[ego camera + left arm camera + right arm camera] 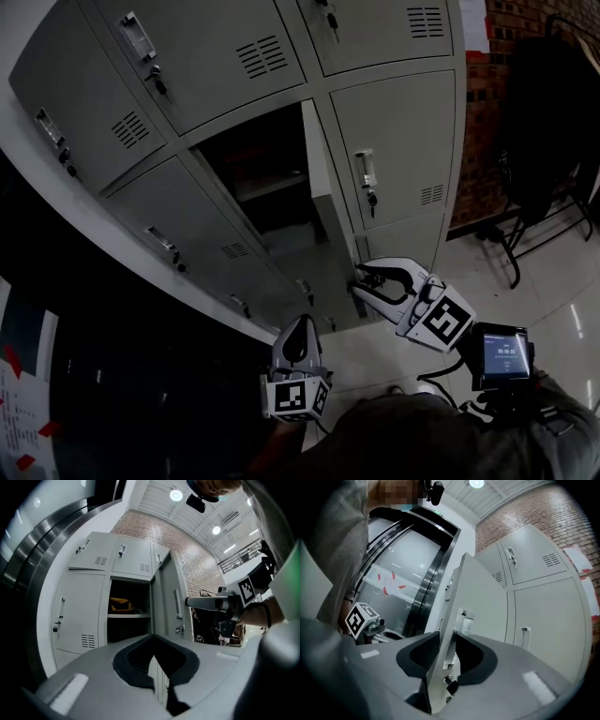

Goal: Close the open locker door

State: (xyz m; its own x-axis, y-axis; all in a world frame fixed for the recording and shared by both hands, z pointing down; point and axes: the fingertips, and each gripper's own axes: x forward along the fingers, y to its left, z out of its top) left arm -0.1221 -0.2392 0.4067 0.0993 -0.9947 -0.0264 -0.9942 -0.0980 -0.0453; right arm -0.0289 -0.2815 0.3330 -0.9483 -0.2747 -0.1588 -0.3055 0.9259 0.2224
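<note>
Grey steel locker bank (pixel 394 141) fills most of the head view. One compartment in the middle is open. Its open grey metal locker door (pixel 319 178) stands out from the bank at the compartment's right side, seen nearly edge-on. Right claw (pixel 361 281) is at the door's lower free edge, jaws either side of it. Left claw (pixel 301 322) sits lower and nearer the person, apart from the door and pointing at the lockers with its tips together. Pale tiled floor (pixel 562 309) and a black chair (pixel 544 141) are off to the right.

Left gripper view: left claw (pixel 153 644) is pressed together with nothing in it. Straight ahead is the locker bank (pixel 84 597), with the door (pixel 165 597) swung out and its handle facing the camera. A yellow object (pixel 119 604) lies on the shelf inside, too dim to identify. The right claw (pixel 194 603) comes in from the right at the door's edge. Red brick wall (pixel 154 531) runs behind.

Right gripper view: right claw (pixel 443 641) is pinching the door (pixel 452 616). The thin panel runs between the two dark pads, one on each face. The closed lockers (pixel 543 602) are to the right. The left gripper's marker cube (pixel 358 619) is visible at far left.
</note>
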